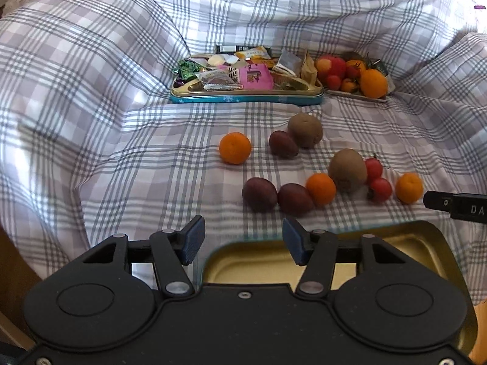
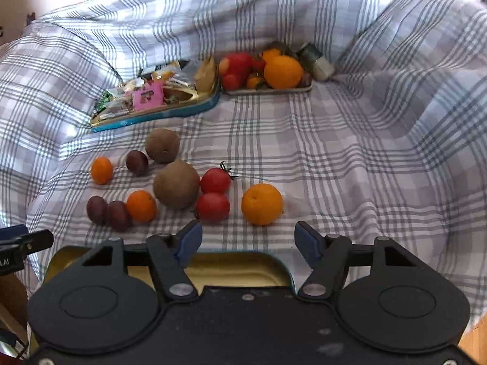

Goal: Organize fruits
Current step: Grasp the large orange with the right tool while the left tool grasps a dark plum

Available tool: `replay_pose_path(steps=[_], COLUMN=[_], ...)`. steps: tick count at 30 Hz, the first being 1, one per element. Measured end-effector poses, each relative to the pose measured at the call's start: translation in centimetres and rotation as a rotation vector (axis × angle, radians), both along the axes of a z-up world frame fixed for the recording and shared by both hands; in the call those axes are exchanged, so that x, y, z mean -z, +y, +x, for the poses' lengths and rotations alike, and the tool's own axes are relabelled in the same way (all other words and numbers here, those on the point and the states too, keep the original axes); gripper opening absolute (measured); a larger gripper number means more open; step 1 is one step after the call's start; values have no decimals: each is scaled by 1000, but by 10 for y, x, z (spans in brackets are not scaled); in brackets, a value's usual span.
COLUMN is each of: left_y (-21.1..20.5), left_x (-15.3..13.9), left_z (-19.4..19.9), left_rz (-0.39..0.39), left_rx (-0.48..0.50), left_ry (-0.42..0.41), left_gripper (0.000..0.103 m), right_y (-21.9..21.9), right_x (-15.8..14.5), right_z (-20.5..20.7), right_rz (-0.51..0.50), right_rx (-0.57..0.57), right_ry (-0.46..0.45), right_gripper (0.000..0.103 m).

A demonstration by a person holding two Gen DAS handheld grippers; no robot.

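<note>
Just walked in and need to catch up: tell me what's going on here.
A person is sorting fruit on a checked cloth with two handheld tongs. Both the left tongs and right tongs are open and empty, hovering over an empty gold tin. Loose oranges, kiwis, tomatoes and plums lie ahead; a snack tin and a fruit tray sit behind.

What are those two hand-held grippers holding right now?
Nothing. The left hand-held gripper and right hand-held gripper both stand open, empty, above the gold tin.

We saw our right gripper (image 2: 248, 248) with jaws apart and empty above a gold tin (image 2: 237, 269), with an orange (image 2: 261, 203) and tomatoes (image 2: 213, 194) lying beyond on checked cloth (image 2: 350, 167).
</note>
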State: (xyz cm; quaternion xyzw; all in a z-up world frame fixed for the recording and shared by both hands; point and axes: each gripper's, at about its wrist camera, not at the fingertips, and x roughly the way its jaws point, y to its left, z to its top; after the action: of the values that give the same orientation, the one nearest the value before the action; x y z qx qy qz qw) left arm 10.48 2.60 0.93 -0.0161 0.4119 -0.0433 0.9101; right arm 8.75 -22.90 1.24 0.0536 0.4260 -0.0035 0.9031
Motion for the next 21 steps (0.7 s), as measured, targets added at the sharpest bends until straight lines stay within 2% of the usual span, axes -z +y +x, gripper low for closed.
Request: replay_pose_path(steps=[4,6,9,21], left_y=[-2,-2,-4,-10], left_x=[2,2,3,17], left_z=[18,25,35,58], left_rz=[-15,-25,-24,-62], left_rx=[20,23,30,48], left_ry=[21,28,37,71], left_gripper=[59,59,58,58], right_y=[-7,-9,-10,-8], right_x=[9,13,17,43], right_z=[27,39,53,71], right_rz=[-15,-12,-12,-51], right_rx=[4,9,11,23], right_ry=[45,64,83,85], right_gripper=[70,64,64,64])
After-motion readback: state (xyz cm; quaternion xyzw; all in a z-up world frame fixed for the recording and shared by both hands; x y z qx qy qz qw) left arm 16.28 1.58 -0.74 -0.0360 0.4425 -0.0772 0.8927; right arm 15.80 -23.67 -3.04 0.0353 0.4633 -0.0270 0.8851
